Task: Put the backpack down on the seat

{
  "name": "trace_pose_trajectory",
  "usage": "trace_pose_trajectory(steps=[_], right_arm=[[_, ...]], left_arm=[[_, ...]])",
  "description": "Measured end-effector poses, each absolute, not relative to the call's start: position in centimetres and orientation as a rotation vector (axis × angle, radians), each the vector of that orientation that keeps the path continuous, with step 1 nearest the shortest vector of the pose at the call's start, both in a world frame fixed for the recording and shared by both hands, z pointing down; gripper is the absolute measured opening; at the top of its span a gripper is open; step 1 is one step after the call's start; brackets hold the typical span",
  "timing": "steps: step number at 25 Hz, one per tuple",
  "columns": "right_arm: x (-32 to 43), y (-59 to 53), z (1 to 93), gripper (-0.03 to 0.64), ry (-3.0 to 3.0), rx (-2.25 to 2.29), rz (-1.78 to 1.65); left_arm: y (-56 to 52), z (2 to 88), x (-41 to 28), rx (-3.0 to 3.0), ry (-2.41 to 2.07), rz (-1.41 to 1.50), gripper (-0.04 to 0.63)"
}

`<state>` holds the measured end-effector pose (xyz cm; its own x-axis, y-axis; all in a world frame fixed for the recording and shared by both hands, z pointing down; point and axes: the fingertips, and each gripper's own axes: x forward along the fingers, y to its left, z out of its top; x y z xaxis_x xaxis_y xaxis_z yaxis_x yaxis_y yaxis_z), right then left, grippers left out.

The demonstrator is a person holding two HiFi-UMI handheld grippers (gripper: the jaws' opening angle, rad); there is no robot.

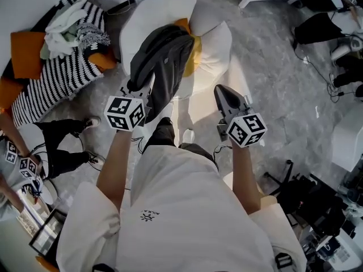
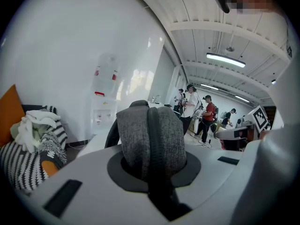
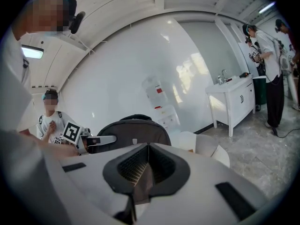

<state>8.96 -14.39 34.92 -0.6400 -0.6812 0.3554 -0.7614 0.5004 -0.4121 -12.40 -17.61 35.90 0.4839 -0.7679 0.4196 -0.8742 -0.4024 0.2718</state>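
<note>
The dark grey backpack (image 1: 161, 55) hangs over the white rounded seat (image 1: 212, 38), in front of a yellow cushion (image 1: 195, 52). My left gripper (image 1: 147, 90) is shut on the backpack's grey padded strap (image 2: 150, 135), which fills the gap between its jaws (image 2: 150, 172). In the right gripper view the backpack (image 3: 133, 129) shows as a dark dome beyond the jaws, with the left gripper (image 3: 101, 140) at its left side. My right gripper (image 1: 223, 92) is off to the right of the bag, apart from it. It (image 3: 140, 172) is shut with nothing in it.
A sofa with a striped blanket (image 1: 62, 72), clothes and orange cushions (image 1: 25, 52) stands at the left. A person (image 1: 57, 146) with marker cubes is at the lower left. Cables and gear (image 1: 334, 50) lie at the right. A white sink cabinet (image 3: 234, 102) stands by the wall.
</note>
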Motion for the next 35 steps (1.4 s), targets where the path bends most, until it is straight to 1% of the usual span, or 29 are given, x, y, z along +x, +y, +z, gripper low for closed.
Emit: trace_pose_trajectory(steps=[9, 18, 35], right_arm=[[6.0, -19.2, 39.8, 0.025, -2.51, 1.243, 0.903], [5.6, -23.2, 46.0, 0.025, -2.43, 1.26, 0.945], [3.8, -26.9, 56.9, 0.025, -2.387, 1.252, 1.033]], left_arm=[[-24.4, 40.5, -12.3, 2.284, -1.299, 0.307, 0.066], [-29.2, 45.9, -10.6, 2.275, -1.261, 0.313, 0.066], [-33.8, 57.6, -7.8, 2.225, -1.191, 0.232, 0.066]])
